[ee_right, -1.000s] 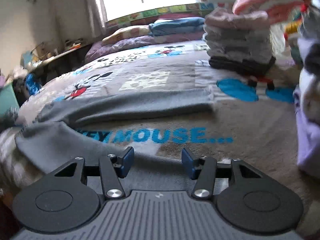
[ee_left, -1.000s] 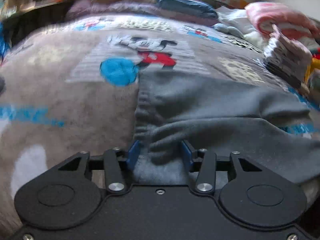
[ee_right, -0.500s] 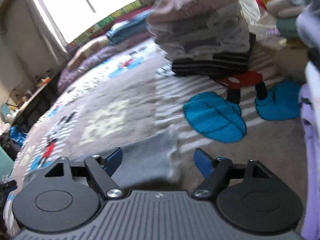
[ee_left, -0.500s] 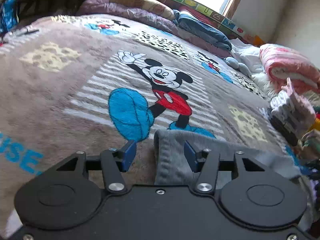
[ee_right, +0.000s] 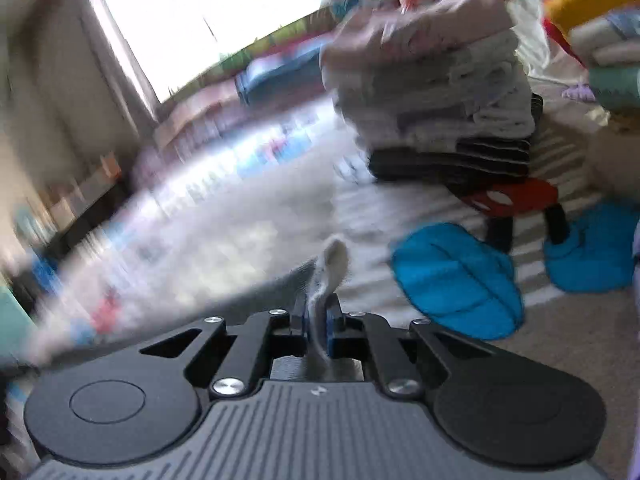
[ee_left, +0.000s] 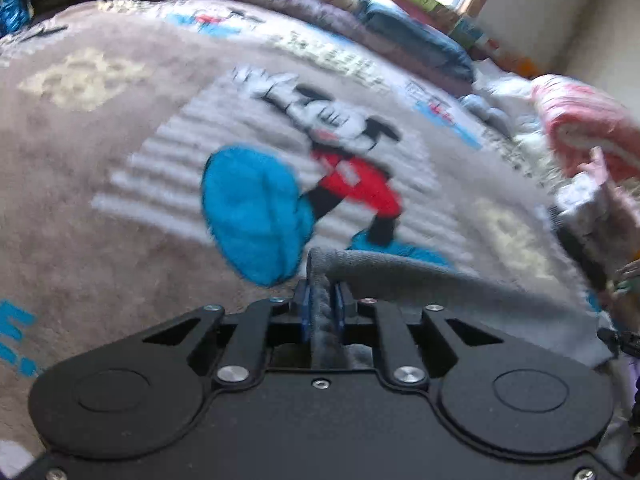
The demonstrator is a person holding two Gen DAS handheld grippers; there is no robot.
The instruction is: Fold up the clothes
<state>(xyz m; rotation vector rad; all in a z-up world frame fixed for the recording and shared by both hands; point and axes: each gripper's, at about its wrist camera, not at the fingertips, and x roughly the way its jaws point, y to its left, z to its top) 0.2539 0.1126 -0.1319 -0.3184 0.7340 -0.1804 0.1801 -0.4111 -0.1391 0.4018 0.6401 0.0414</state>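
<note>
A grey fleece garment [ee_left: 460, 292] lies on a Mickey Mouse blanket [ee_left: 100, 208] on the bed. My left gripper [ee_left: 323, 307] is shut on one edge of it, and the cloth runs off to the right. In the right wrist view my right gripper [ee_right: 317, 317] is shut on another edge of the grey garment [ee_right: 330, 276], whose pale inner side sticks up between the fingers. The rest of the cloth trails left, blurred.
A tall stack of folded clothes [ee_right: 436, 96] stands just ahead of my right gripper; it also shows at the right edge of the left wrist view [ee_left: 592, 208]. Pillows [ee_left: 412, 40] lie at the head of the bed. A pink rolled blanket [ee_left: 580, 120] lies at the right.
Both grippers were open half a second ago and have closed on edges of the grey garment. Both views are blurred from motion.
</note>
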